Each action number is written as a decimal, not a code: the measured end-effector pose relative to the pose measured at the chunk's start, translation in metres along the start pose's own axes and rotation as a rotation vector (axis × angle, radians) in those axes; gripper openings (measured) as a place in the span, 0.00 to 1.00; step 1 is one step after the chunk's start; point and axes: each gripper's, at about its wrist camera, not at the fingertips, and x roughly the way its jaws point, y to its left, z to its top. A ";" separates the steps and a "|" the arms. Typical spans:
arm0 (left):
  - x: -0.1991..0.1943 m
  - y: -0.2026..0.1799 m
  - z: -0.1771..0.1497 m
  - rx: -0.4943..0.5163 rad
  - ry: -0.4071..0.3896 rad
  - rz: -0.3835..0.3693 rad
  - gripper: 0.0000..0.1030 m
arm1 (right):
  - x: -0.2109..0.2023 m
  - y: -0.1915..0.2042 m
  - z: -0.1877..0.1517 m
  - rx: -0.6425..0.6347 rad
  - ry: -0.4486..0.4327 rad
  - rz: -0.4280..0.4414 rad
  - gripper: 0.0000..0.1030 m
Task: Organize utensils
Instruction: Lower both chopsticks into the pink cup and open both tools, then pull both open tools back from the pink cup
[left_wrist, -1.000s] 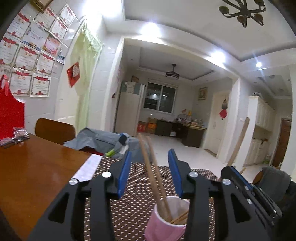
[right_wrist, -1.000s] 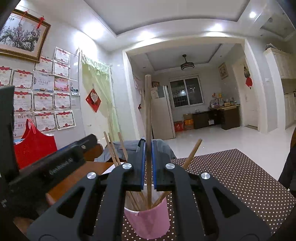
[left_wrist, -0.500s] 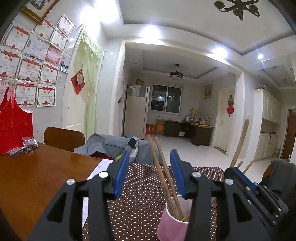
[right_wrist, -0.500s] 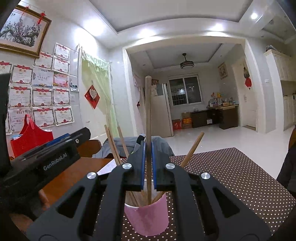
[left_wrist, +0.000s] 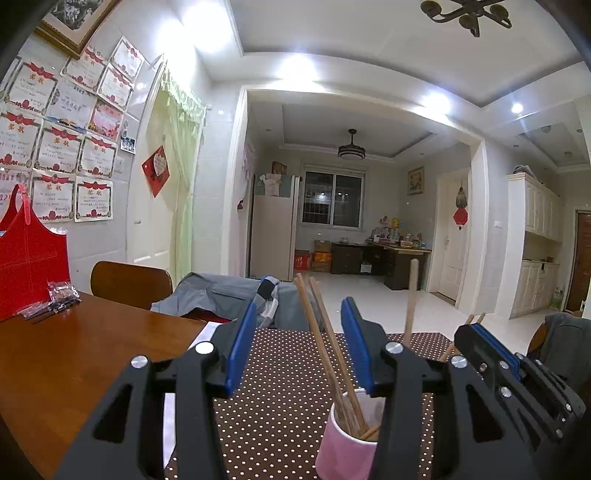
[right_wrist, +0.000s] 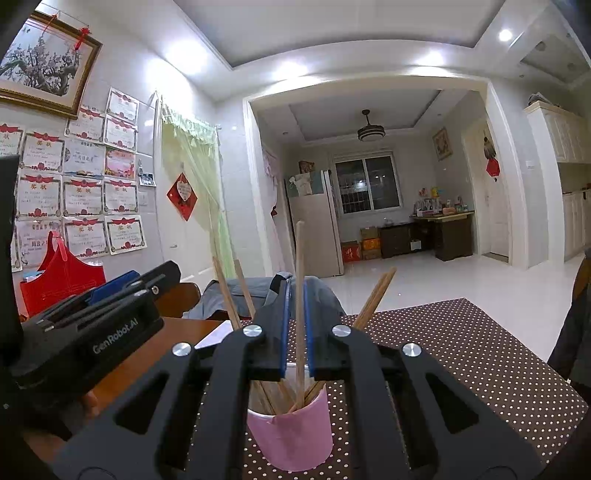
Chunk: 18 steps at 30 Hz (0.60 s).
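A pink cup stands on a brown dotted placemat and holds several wooden chopsticks. My left gripper hangs above it. Its jaws are opening, with two leaning chopsticks between the blue pads but untouched. In the right wrist view the cup sits just below my right gripper. Its jaws are parting slightly. One upright chopstick stands in the narrow gap with its lower end in the cup. The left gripper's body is close on the left.
The wooden table runs left, with a red bag and a small packet by the wall. A chair back and a grey garment lie behind. A white paper borders the placemat.
The upright chopstick in the right gripper has slid down into the cup as its pads loosened. The left jaws have spread wider and that gripper has rolled a little.
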 end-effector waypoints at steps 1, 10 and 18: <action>-0.001 -0.001 0.000 0.002 -0.001 0.001 0.53 | 0.000 0.000 0.000 0.000 -0.001 -0.001 0.12; -0.013 -0.001 0.012 0.035 -0.015 0.005 0.54 | -0.014 0.000 0.010 0.019 -0.011 -0.018 0.22; -0.049 0.014 0.018 0.030 0.017 -0.005 0.57 | -0.044 0.000 0.021 0.007 0.008 -0.049 0.48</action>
